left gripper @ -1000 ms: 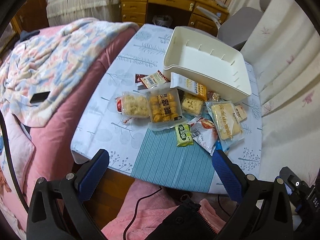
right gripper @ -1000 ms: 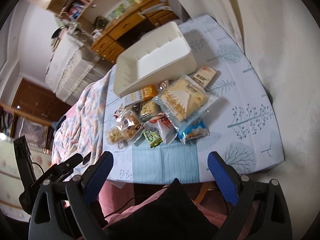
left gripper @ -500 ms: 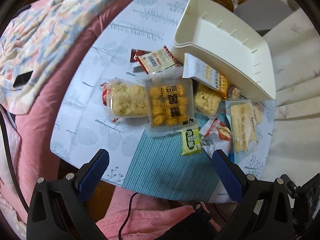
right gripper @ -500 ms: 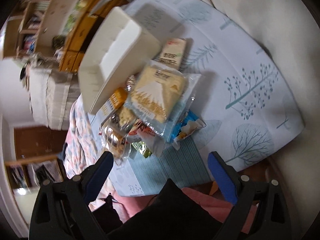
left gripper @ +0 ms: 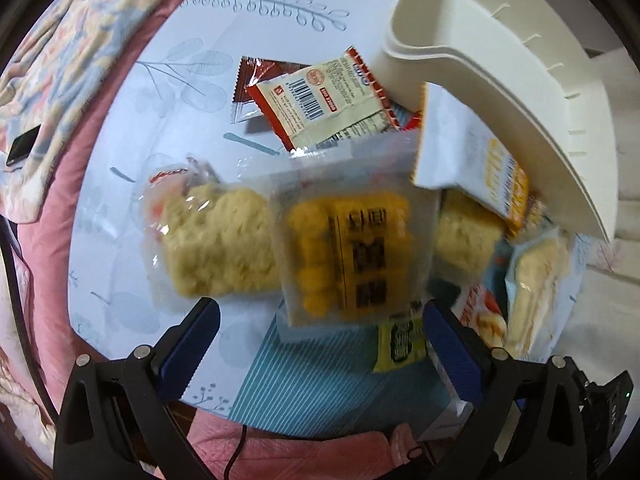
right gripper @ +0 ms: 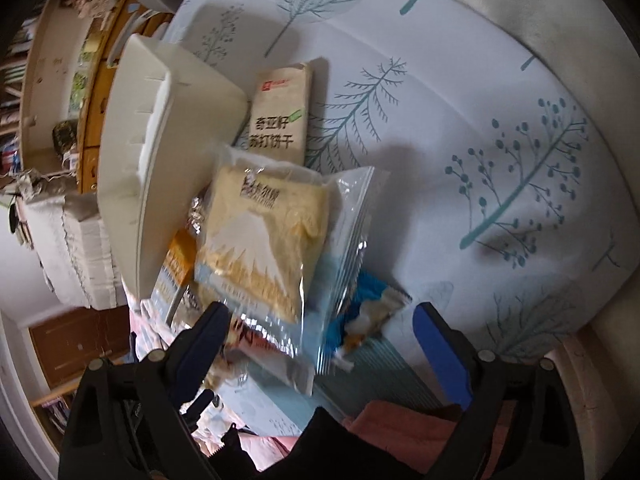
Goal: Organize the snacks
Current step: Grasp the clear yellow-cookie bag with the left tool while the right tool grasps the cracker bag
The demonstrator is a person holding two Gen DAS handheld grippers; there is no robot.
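Note:
Several snack packs lie piled on the table against a white tray (left gripper: 500, 52). My left gripper (left gripper: 320, 344) is open and empty, its jaws wide on either side of a clear pack of yellow snacks (left gripper: 352, 252). A pale cake pack (left gripper: 216, 240) lies left of it, a red-edged packet (left gripper: 328, 100) behind, a small green packet (left gripper: 400, 344) in front. My right gripper (right gripper: 316, 340) is open and empty just before a clear bread pack with a mountain print (right gripper: 260, 240) and a small blue packet (right gripper: 368, 312). A beige cracker pack (right gripper: 280, 116) lies beyond, beside the tray (right gripper: 160, 152).
The tablecloth (right gripper: 480, 120) has a tree print with a striped teal patch (left gripper: 320, 384) near the front edge. A pink sofa with a floral blanket (left gripper: 60, 40) and a phone (left gripper: 22, 146) is to the left. Wooden drawers (right gripper: 92, 92) stand behind the table.
Both grippers have moved forward and down toward the snack pile, which now fills each view. Both stay open. The snacks and tray have not moved.

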